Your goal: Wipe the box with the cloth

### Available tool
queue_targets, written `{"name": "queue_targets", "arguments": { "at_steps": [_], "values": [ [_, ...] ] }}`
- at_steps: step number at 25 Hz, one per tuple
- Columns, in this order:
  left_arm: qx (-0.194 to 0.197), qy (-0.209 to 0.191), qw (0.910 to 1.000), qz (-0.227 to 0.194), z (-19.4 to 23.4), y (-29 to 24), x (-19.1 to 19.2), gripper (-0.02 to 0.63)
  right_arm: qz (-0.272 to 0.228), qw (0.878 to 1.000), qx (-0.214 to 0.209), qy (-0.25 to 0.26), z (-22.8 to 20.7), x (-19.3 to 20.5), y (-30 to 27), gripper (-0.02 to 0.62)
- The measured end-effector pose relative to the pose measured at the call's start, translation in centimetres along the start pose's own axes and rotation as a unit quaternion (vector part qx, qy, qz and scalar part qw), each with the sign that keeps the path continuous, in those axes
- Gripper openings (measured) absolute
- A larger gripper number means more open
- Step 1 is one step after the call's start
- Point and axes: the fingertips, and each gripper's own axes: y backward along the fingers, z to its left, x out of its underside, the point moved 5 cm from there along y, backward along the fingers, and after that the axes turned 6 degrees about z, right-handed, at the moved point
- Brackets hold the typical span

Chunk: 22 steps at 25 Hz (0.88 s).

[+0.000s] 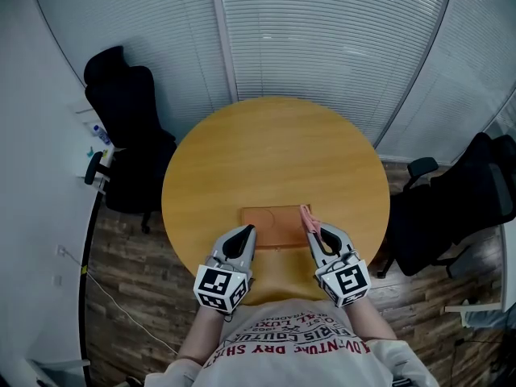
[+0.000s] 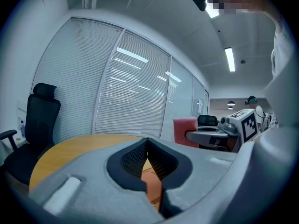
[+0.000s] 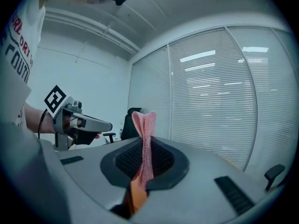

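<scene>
A flat orange-brown box (image 1: 272, 225) lies on the round wooden table (image 1: 274, 147) near its front edge. My right gripper (image 1: 312, 231) hovers at the box's right end, shut on a pink cloth (image 1: 305, 218) that stands up out of the jaws. In the right gripper view the cloth (image 3: 145, 133) is clamped between the pads, and the box (image 3: 136, 193) shows below. My left gripper (image 1: 243, 234) sits at the box's front left, its jaws together with nothing between them. In the left gripper view (image 2: 148, 143) the box (image 2: 152, 185) shows under the jaws and the cloth (image 2: 185, 130) lies to the right.
Black office chairs stand at the table's left (image 1: 129, 139) and right (image 1: 451, 208). Slatted blinds (image 1: 322, 31) cover the glass wall behind. A white ledge with small items (image 1: 97, 139) runs along the left. The person's torso is at the table's front edge.
</scene>
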Motion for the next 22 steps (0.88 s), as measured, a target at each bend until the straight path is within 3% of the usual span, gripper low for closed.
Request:
{"name": "queue_targets", "arguments": {
  "at_steps": [22],
  "values": [
    [-0.019, -0.008, 0.9998, 0.004, -1.1, 1.5, 1.0, 0.009, 0.0, 1.0, -0.01, 0.0, 0.6, 1.2, 0.7, 0.026]
  ]
}}
